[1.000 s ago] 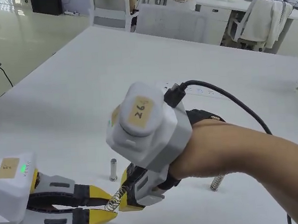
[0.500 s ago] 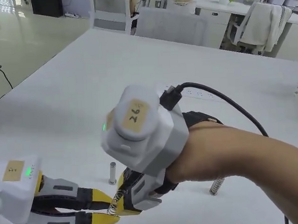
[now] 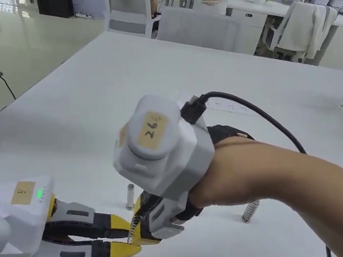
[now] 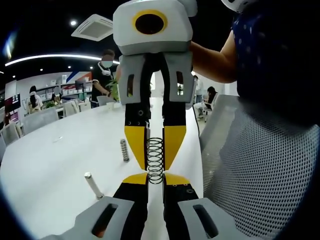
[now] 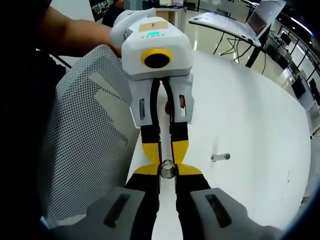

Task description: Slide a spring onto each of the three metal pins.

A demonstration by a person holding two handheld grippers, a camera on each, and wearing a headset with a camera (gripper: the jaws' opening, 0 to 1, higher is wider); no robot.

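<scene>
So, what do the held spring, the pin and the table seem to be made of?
The spring looks like bare steel wire: thin grey coils with small glints. The pin is probably polished metal: a smooth silver cylinder with a bright highlight. The table is matte white, perhaps laminate or painted board; its dull, even surface leaves that open.

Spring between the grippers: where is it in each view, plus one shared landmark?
Head view: spring low left, between the yellow jaws.
Left gripper view: spring centre, upright.
Right gripper view: spring low centre, seen end-on.
Shared landmark: the metal pin standing nearby.
</scene>
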